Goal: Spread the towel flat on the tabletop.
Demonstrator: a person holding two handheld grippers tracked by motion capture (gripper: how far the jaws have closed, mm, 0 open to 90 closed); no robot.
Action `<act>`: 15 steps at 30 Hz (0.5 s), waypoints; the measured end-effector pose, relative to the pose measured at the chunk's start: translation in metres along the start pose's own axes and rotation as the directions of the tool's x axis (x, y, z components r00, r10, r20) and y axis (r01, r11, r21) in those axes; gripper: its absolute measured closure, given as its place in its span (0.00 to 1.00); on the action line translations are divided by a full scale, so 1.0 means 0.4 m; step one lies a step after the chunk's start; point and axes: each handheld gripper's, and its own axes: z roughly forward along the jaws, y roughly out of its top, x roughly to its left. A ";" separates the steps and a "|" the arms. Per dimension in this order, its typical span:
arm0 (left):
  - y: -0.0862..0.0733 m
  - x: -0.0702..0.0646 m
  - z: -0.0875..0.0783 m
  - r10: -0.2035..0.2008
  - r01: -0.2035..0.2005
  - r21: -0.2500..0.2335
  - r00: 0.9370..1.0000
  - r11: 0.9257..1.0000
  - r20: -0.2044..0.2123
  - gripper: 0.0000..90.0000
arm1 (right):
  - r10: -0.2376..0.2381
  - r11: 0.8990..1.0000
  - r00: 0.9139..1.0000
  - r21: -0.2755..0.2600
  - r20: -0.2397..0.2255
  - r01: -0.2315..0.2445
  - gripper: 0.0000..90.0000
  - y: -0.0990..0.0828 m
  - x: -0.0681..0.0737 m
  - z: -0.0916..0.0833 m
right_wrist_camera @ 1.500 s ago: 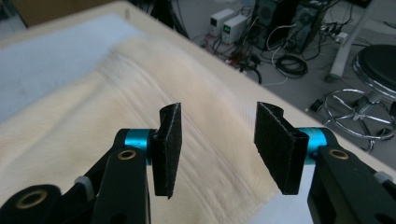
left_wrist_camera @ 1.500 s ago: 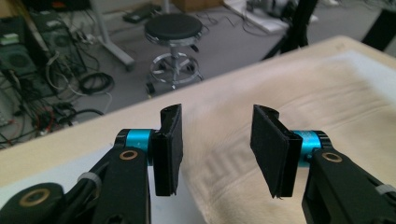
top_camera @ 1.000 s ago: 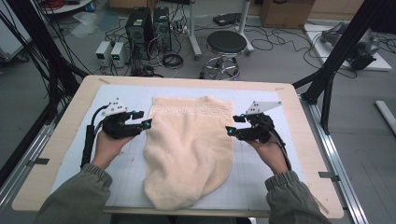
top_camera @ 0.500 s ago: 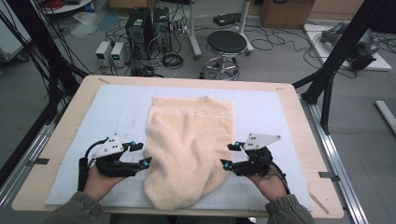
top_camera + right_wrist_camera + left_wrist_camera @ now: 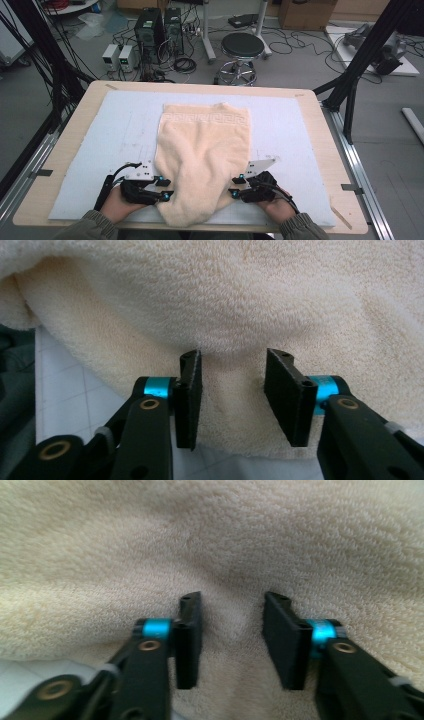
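Left tool (image 5: 161, 187) sat at the towel's (image 5: 205, 155) near-left edge, jaws spread with pile between them but nothing clamped; in the left gripper view the left tool (image 5: 232, 635) showed a plain gap. Towel lay mid-bench on the white mat (image 5: 100, 135), patterned hem at the far end, near end bunched and narrowed just short of the bench (image 5: 75, 120) front edge. Right tool (image 5: 239, 186) was likewise released at the near-right edge, over a rolled fold in the right gripper view (image 5: 232, 395). Risks, as judged: closing here could catch only the top layer of that fold, so the layers would part on lifting; uneven bites left versus right would skew the cloth; a shallow bite in loose pile could slip out.
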 end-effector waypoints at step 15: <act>0.019 0.014 -0.087 -0.057 0.036 -0.155 0.989 0.987 -0.133 0.97 | -0.058 0.996 0.998 -0.063 -0.001 0.058 0.95 0.019 -0.001 -0.052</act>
